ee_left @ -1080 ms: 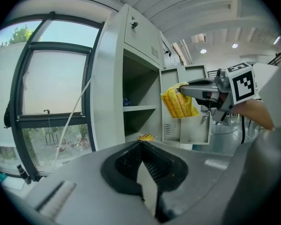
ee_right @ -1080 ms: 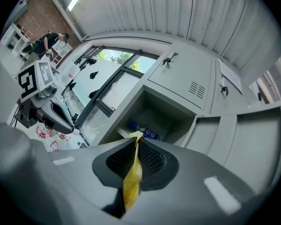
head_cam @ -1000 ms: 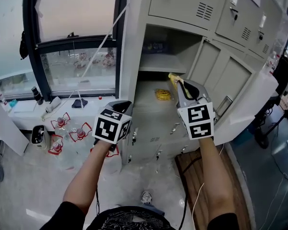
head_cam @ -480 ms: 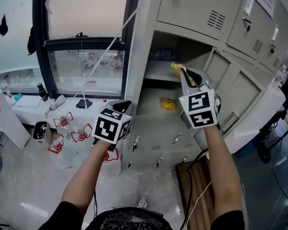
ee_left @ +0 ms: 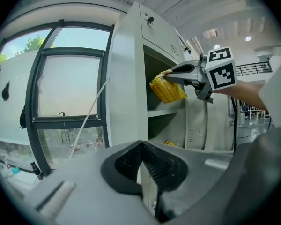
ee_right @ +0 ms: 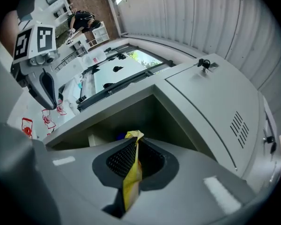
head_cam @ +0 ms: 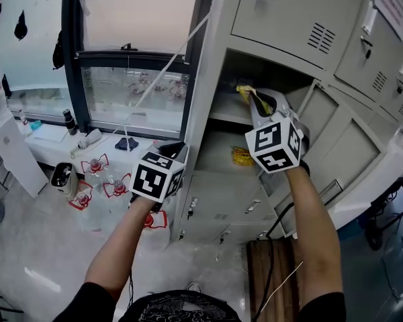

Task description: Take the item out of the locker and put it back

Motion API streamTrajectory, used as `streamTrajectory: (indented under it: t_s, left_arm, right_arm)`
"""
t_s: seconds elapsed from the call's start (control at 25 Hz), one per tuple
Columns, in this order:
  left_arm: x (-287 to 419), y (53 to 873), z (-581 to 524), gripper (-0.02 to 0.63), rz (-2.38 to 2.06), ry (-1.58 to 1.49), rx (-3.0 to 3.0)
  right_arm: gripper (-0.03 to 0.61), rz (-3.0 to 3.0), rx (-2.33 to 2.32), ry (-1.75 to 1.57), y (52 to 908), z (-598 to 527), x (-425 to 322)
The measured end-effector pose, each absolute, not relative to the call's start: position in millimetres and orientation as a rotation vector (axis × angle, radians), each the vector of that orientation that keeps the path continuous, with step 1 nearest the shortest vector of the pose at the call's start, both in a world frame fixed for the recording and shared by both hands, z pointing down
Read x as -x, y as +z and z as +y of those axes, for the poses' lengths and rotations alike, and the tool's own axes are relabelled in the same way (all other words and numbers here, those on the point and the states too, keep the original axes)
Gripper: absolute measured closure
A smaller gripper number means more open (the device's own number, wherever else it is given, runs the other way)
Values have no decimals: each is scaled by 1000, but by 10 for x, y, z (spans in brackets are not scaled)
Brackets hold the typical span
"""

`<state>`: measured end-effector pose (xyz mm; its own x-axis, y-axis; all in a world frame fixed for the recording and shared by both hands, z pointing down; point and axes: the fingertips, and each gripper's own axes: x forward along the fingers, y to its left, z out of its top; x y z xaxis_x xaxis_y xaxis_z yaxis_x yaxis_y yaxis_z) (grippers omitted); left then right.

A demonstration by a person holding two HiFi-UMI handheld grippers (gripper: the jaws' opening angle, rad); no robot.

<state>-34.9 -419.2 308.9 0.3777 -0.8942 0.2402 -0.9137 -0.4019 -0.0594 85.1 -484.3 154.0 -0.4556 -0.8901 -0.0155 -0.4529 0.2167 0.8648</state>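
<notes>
Gray lockers (head_cam: 282, 19) stood beside a big window (head_cam: 134, 19). At the upper middle, the right gripper (head_cam: 254, 102) was clamped on a yellow packet (head_cam: 245, 92) at the open shelf's (head_cam: 225, 115) edge. The left gripper (head_cam: 172, 147) was closed, empty. Putting back seemed underway; next, reach in and let go.

Locker (head_cam: 282, 19): painted sheet metal, pale grey, matt and smooth. Yellow packet (ee_right: 131, 177) in the right gripper (ee_right: 134, 149): crinkled plastic film with a slight sheen. Its pads (ee_right: 121, 159) are black and finely ribbed, its shell smooth matt grey plastic. Floor (head_cam: 40, 247) at eight o'clock is glossy; board (head_cam: 255, 280) at five o'clock is wood.
</notes>
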Motion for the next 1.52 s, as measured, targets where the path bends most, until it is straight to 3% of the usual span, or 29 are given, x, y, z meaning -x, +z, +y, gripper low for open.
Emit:
streamTrajectory:
  t_s: [0.52,1.52]
  left_arm:
    - [543,3128,-4379,614,-1799,343,-2426]
    - [753,3285,-4503,612,-1879,322,-2336]
  right_arm:
    - [543,-1832,-1015,-1328,1964,-5424,-552]
    - [529,-1905,-862,-1185,2369,-5761,-411]
